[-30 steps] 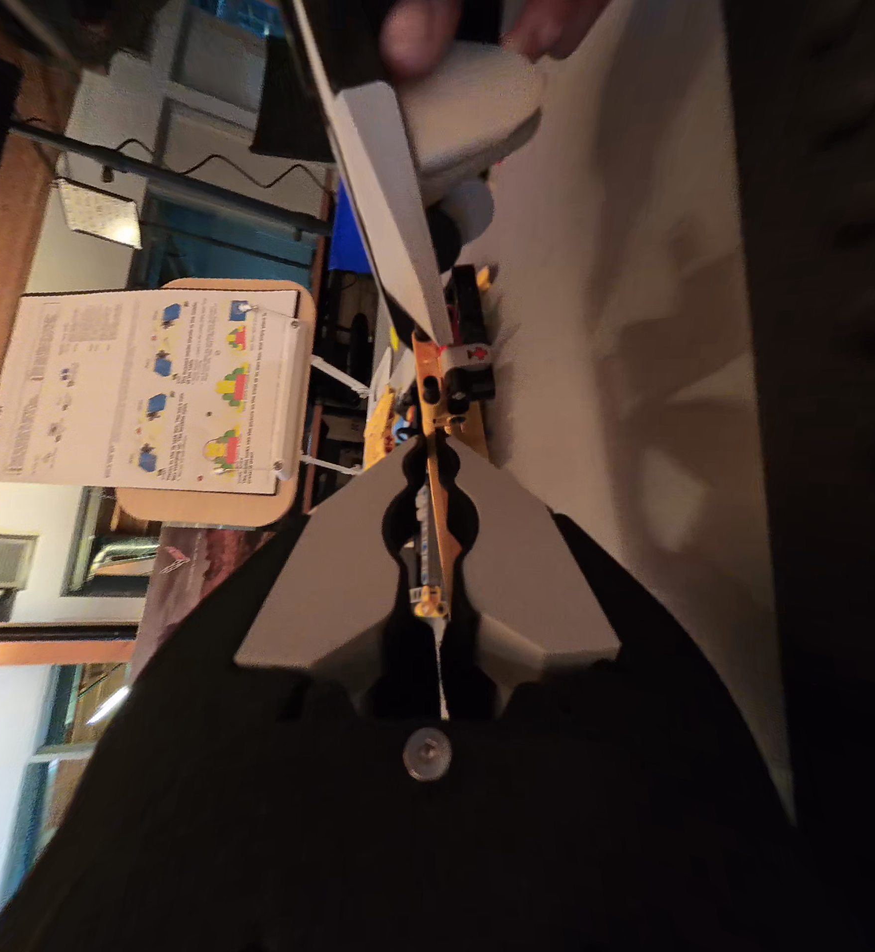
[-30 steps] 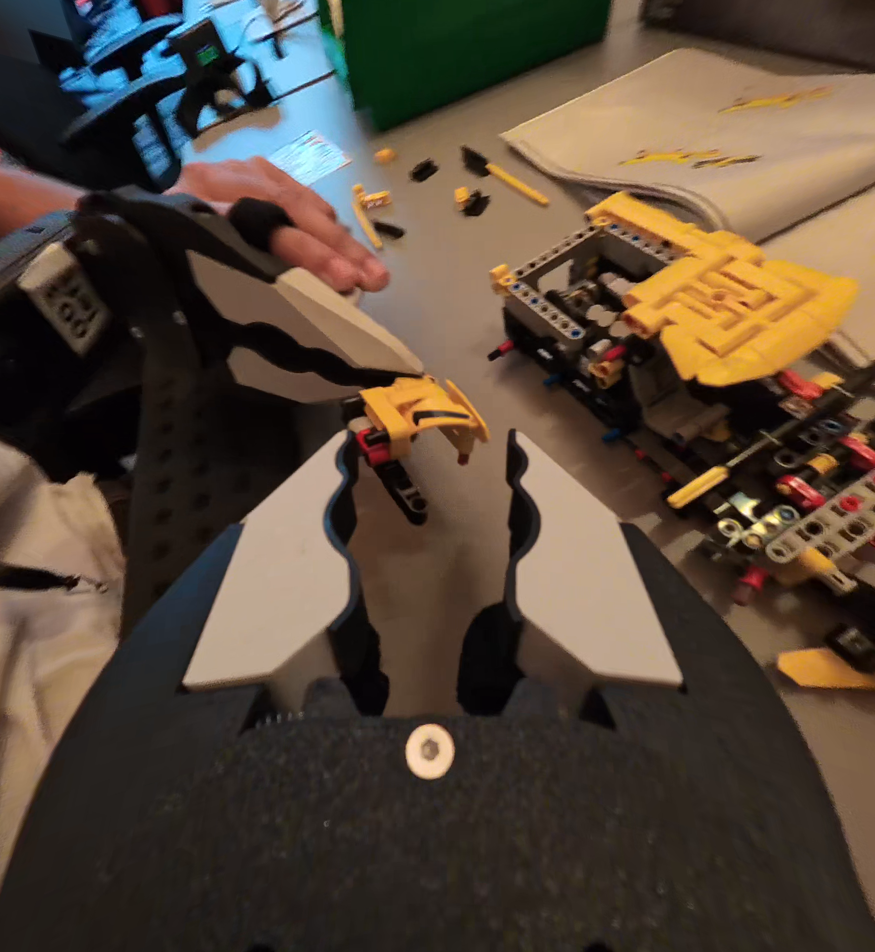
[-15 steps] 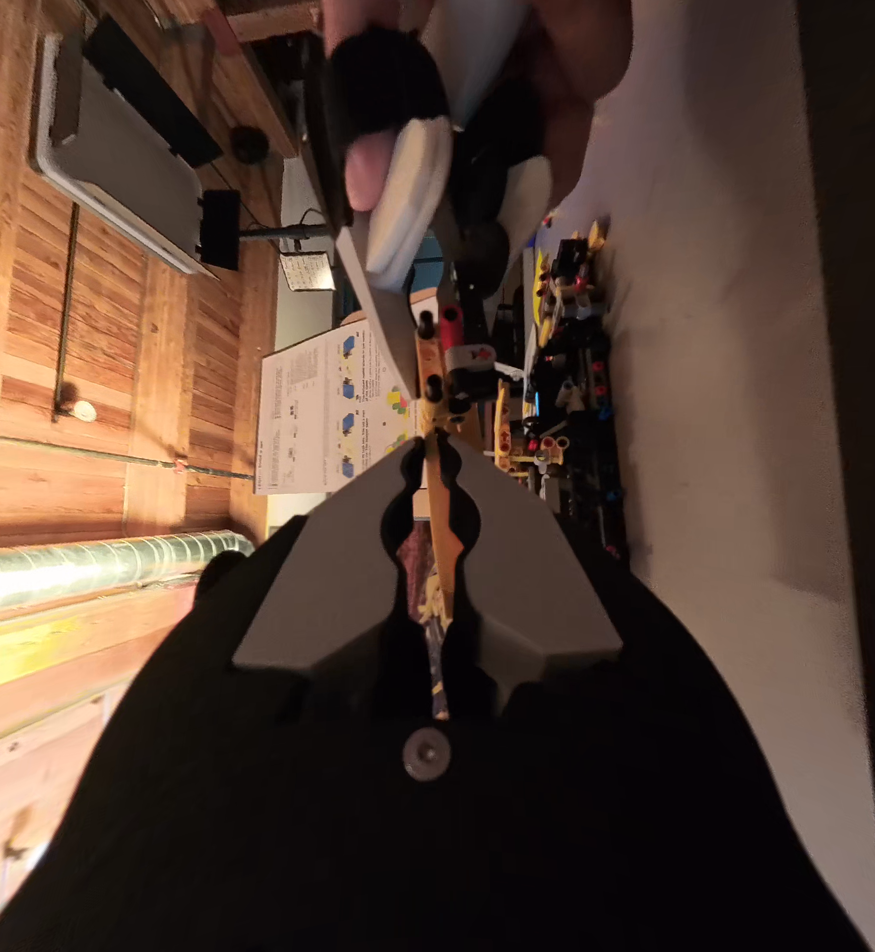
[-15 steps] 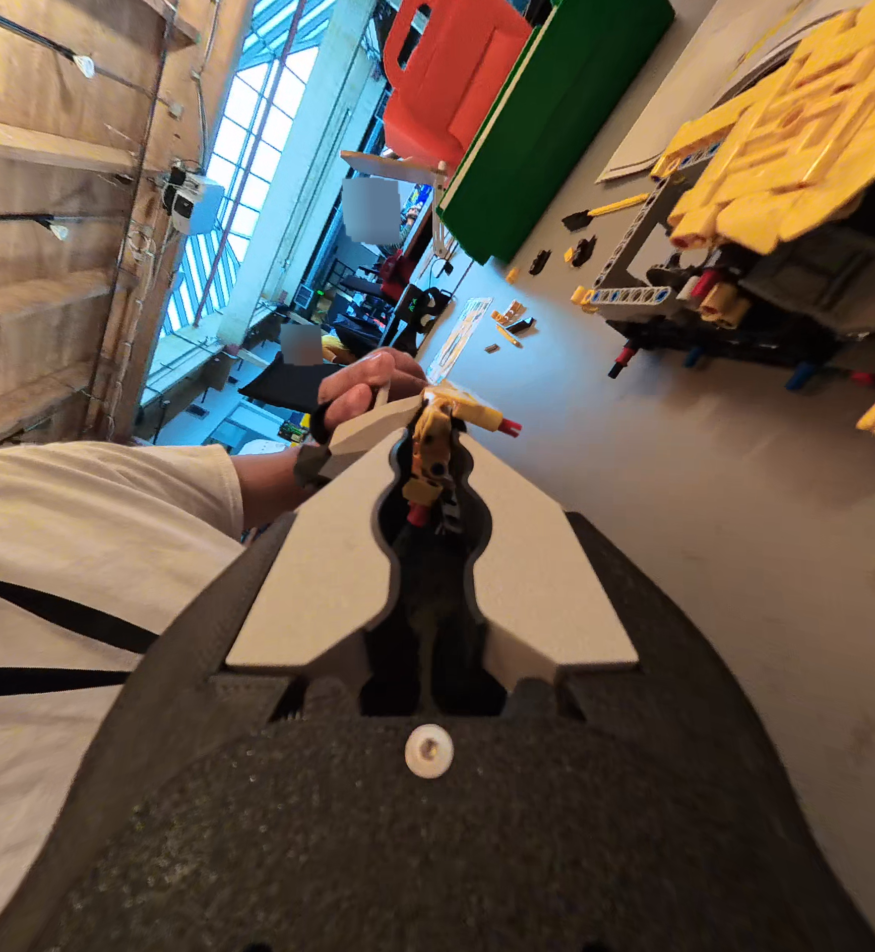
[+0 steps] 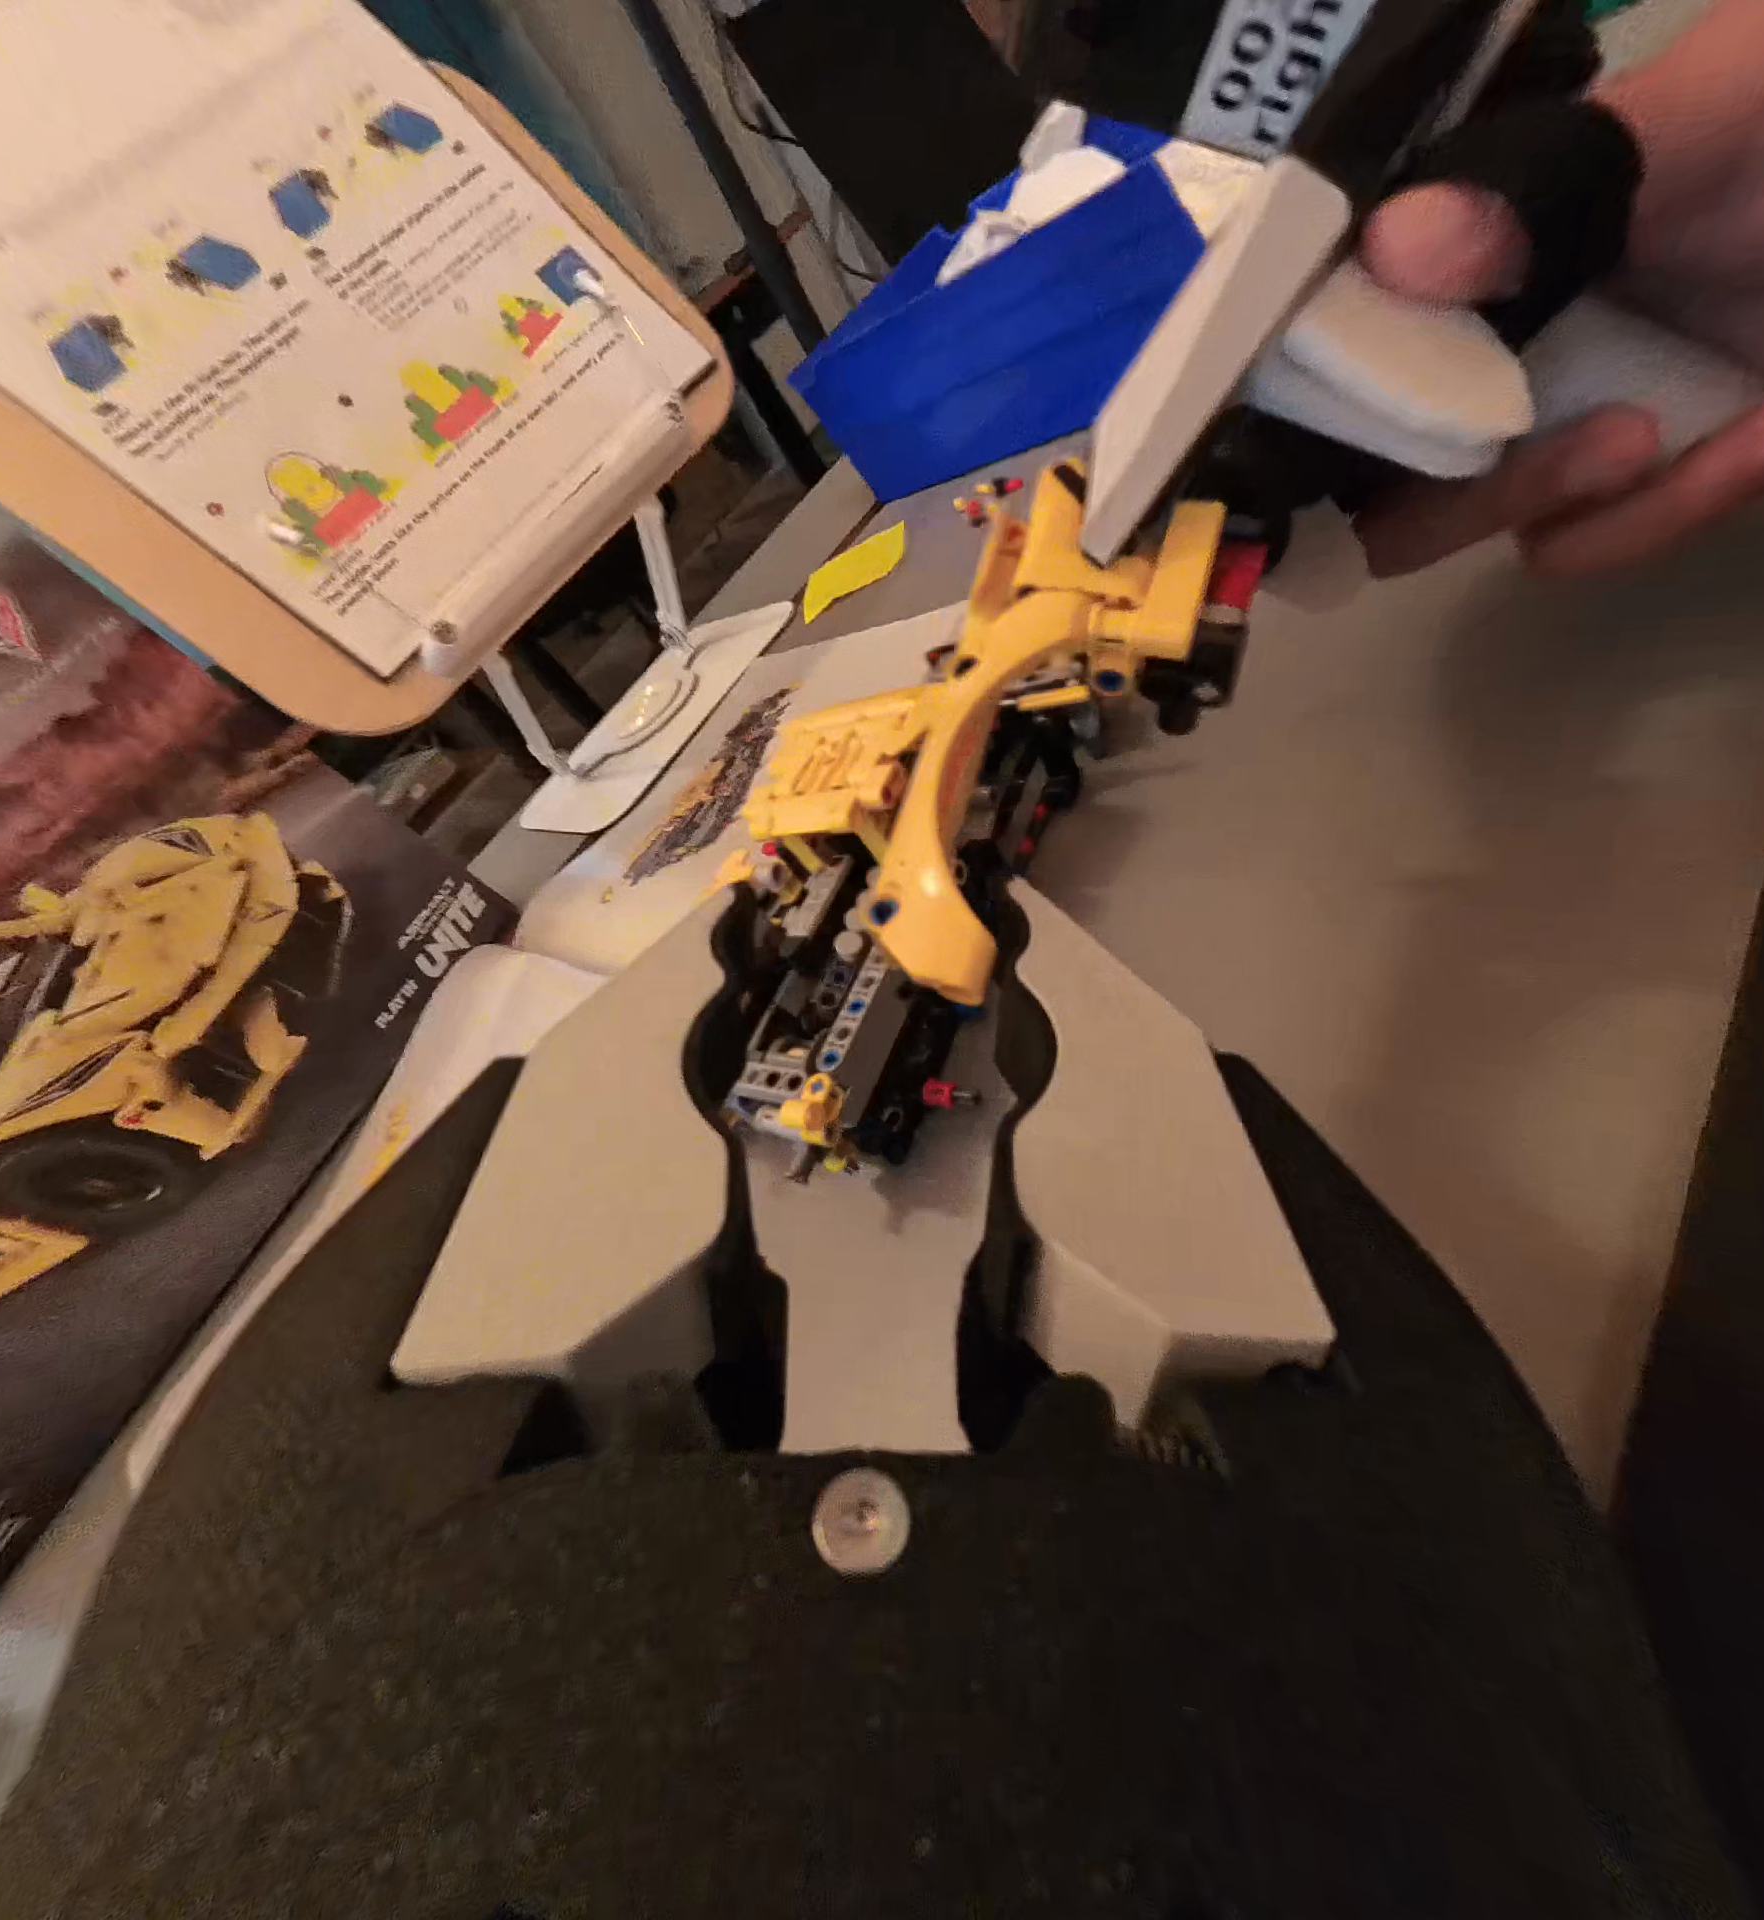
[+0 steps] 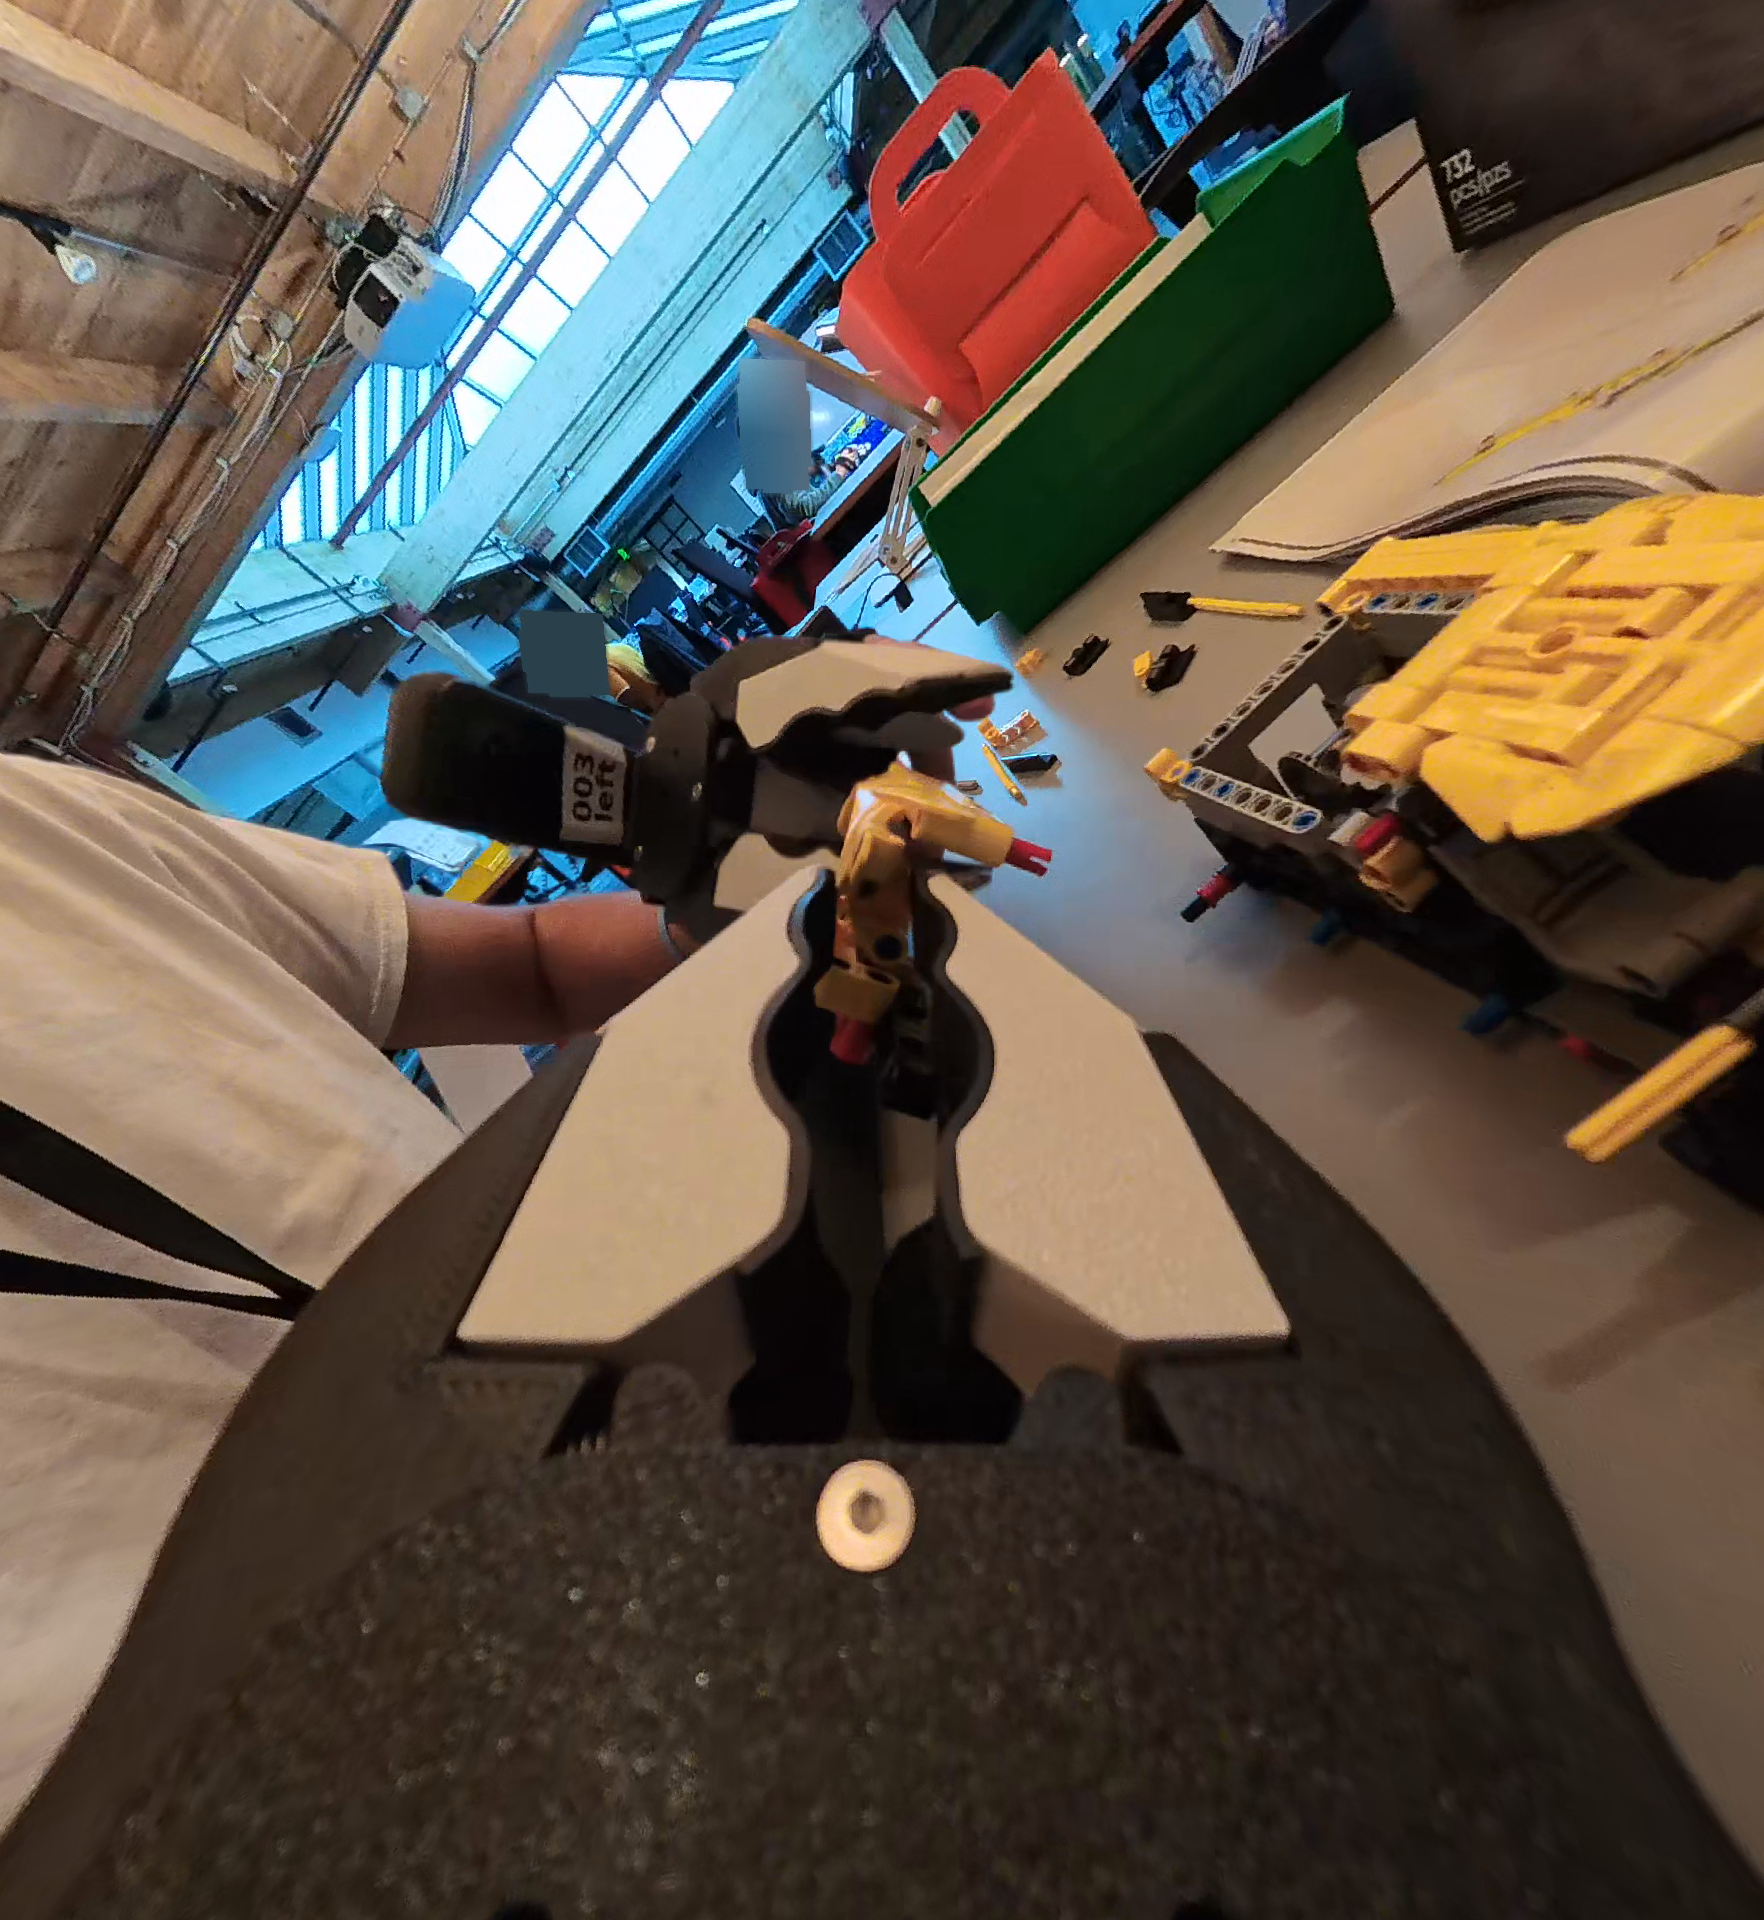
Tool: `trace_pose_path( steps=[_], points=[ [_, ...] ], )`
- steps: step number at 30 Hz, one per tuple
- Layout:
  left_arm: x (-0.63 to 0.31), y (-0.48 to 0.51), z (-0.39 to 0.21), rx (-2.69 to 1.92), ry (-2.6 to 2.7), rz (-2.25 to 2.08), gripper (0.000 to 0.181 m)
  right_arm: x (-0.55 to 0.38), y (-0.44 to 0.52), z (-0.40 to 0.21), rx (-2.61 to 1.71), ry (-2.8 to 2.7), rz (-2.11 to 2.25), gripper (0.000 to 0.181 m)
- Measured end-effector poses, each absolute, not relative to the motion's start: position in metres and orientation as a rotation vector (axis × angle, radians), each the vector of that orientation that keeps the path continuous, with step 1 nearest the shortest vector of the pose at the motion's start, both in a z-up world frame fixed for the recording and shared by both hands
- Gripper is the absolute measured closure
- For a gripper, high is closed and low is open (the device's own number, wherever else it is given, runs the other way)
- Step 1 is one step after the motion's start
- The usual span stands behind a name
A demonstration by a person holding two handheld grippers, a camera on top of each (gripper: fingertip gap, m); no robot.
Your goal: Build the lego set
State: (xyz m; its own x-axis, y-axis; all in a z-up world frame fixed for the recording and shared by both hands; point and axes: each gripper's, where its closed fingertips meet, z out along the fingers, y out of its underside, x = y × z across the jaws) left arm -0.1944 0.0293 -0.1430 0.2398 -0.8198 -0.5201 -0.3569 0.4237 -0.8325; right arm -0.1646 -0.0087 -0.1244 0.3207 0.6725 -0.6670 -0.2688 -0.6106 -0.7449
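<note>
My right gripper (image 6: 873, 883) is shut on a small yellow sub-assembly (image 6: 909, 821) with red pins and black parts, held above the table. In the left wrist view one right finger (image 5: 1200, 353) presses on this yellow piece (image 5: 1054, 613), whose curved arm reaches down toward my left gripper (image 5: 873, 914). My left gripper is open; the arm's tip sits between its fingers without being pressed. In the right wrist view the left gripper (image 6: 857, 738) is just behind the piece with its fingers apart. The partly built yellow and black car (image 6: 1543, 675) lies on the table to the right and also shows in the left wrist view (image 5: 826, 769).
Loose small pieces (image 6: 1169, 665) lie near a green bin (image 6: 1169, 436) and a red bag (image 6: 992, 239). An open instruction booklet (image 6: 1584, 364) lies behind the car. A blue bin (image 5: 992, 343), a sheet on a stand (image 5: 286, 312) and the set's box (image 5: 130, 987) are on the left. Tip to tip, the grippers are about 6 cm apart.
My left gripper, shut on the yellow sub-assembly before, has opened and let it go. My right gripper closed on the piece about half a second ago and now holds it alone.
</note>
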Motion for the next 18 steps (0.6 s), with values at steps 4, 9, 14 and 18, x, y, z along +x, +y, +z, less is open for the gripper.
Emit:
trace_pose_path(
  steps=[4, 9, 14, 18],
  points=[
    [-0.199, 0.033, -0.139, -1.117, 1.35, -0.408, 0.165, -0.176, -0.002, -0.123, -1.757, -0.389, 1.454, 0.169],
    [-0.208, 0.049, -0.135, -1.025, 1.338, -0.137, 0.165, -0.183, 0.011, -0.125, -1.818, -0.331, 1.596, 0.169],
    [-0.216, 0.057, -0.122, -0.907, 1.29, 0.1, 0.166, -0.187, 0.02, -0.123, -1.817, -0.227, 1.73, 0.169],
    [-0.217, 0.059, -0.12, -0.952, 1.271, 0.04, 0.166, -0.187, 0.022, -0.117, -1.778, -0.244, 1.719, 0.168]
  ],
)
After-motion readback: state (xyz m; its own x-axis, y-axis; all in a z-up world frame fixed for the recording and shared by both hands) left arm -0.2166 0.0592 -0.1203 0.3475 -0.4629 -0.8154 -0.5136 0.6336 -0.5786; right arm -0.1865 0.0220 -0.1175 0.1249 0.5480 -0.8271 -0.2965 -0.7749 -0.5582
